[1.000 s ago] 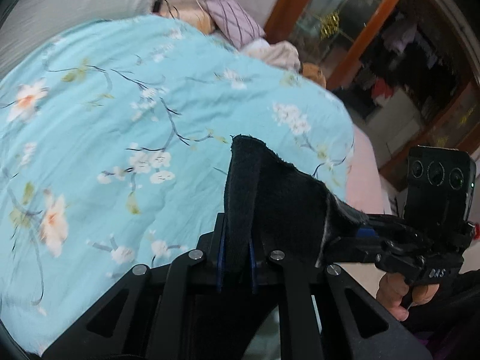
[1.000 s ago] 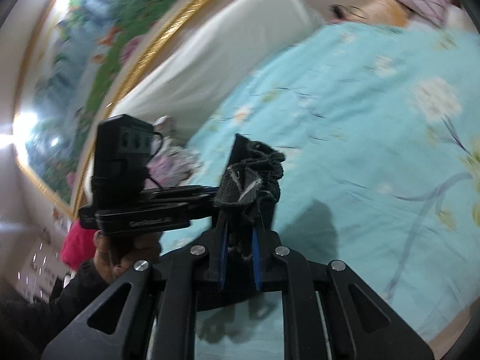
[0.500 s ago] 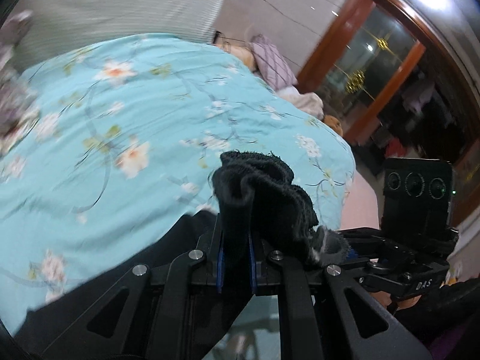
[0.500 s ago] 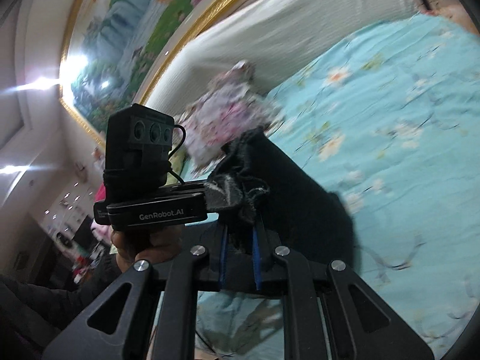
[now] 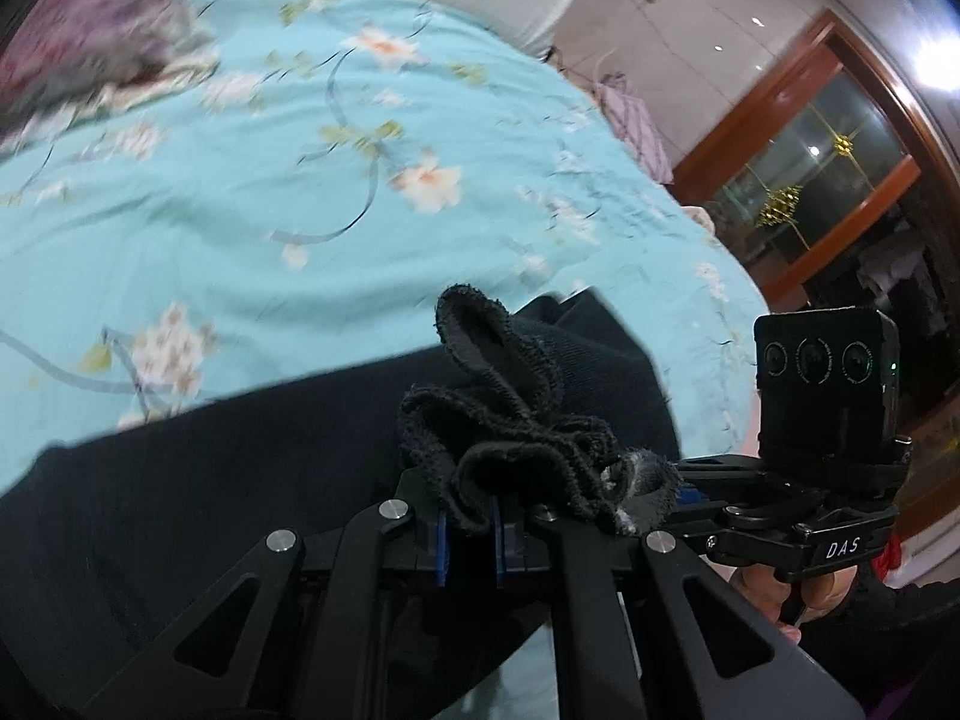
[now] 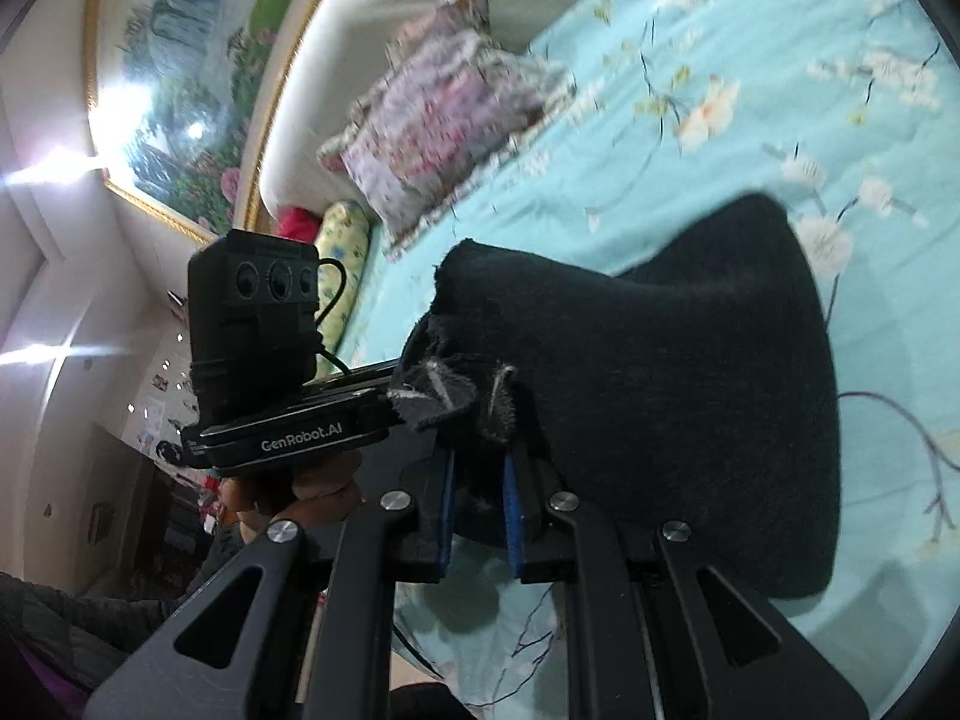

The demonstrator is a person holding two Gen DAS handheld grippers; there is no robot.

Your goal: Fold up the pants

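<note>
The black pants (image 5: 210,480) hang and spread over the turquoise floral bedspread (image 5: 240,210). My left gripper (image 5: 468,531) is shut on a bunched frayed edge of the pants (image 5: 510,420). My right gripper (image 6: 480,504) is shut on the neighbouring edge, and the black cloth (image 6: 690,372) drapes from it onto the bedspread (image 6: 750,90). The two grippers are close side by side: the right one shows in the left wrist view (image 5: 822,468) and the left one in the right wrist view (image 6: 258,360).
A floral pillow (image 6: 444,114) lies at the head of the bed by the white headboard (image 6: 420,6). A yellow cushion (image 6: 339,240) lies beside it. A wooden glazed door (image 5: 810,150) stands beyond the bed's far side.
Both grippers have swung toward the head of the bed with the pants edge in them. More of the black cloth now lies spread on the bedspread.
</note>
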